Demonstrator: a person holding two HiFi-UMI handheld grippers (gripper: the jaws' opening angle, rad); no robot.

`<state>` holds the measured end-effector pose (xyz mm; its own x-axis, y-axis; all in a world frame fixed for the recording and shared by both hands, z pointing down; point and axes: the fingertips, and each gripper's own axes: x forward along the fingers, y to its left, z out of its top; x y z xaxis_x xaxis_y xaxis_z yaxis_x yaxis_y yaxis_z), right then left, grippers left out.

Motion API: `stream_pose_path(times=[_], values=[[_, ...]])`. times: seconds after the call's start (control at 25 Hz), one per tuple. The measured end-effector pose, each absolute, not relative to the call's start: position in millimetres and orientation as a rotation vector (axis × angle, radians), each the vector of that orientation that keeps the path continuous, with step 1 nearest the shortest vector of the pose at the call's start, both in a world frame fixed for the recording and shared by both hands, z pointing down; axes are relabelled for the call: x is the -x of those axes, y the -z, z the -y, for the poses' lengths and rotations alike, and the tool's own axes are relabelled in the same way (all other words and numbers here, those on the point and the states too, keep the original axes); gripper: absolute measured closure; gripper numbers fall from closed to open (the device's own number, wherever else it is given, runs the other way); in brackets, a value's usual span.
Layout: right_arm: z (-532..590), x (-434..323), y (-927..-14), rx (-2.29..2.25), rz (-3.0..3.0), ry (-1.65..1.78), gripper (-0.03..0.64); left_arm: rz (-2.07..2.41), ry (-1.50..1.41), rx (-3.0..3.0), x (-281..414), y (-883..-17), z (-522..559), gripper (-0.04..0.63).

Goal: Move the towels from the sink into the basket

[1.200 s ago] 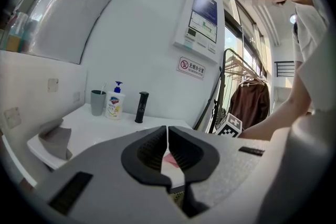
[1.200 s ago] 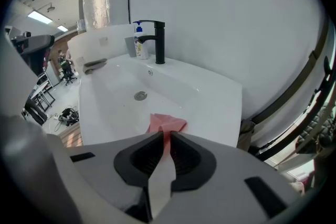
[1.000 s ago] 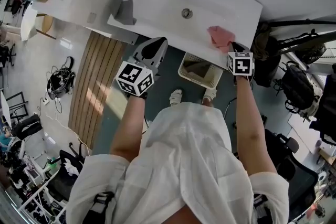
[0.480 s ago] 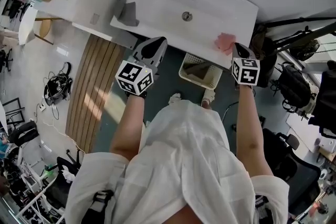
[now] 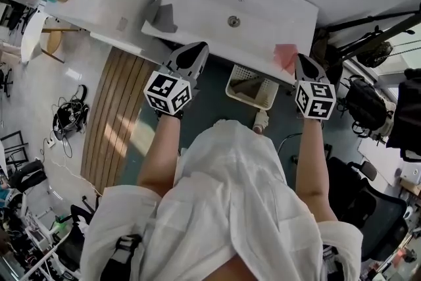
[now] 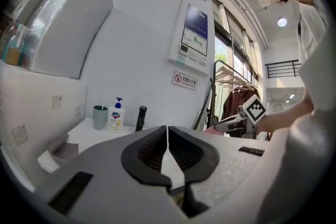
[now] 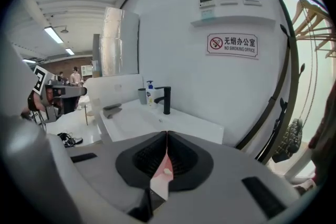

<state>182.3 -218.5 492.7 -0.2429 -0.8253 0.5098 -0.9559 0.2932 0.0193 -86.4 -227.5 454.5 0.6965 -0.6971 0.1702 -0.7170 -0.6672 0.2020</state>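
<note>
Right gripper [image 5: 297,62] is clamped on a pink towel [image 5: 285,54], holding it above the near right edge of the sink [image 5: 217,3], with the basket [image 5: 250,92] on the floor below. Left gripper [image 5: 191,54] hangs near the sink's front, jaws together and empty. A grey towel [image 5: 162,15] lies at the sink's left end.

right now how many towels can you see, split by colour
pink towel: 1, held in the right tool
grey towel: 1, on the left end of the sink
total: 2
</note>
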Motion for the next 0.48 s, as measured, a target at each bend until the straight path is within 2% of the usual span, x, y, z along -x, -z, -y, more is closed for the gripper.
stream_pose_path(times=[0.48], values=[[170,-147,-428,-1.590,2.272,-0.295,0.584,1.105,-0.085,-2.694,94,-440,209,0.580]])
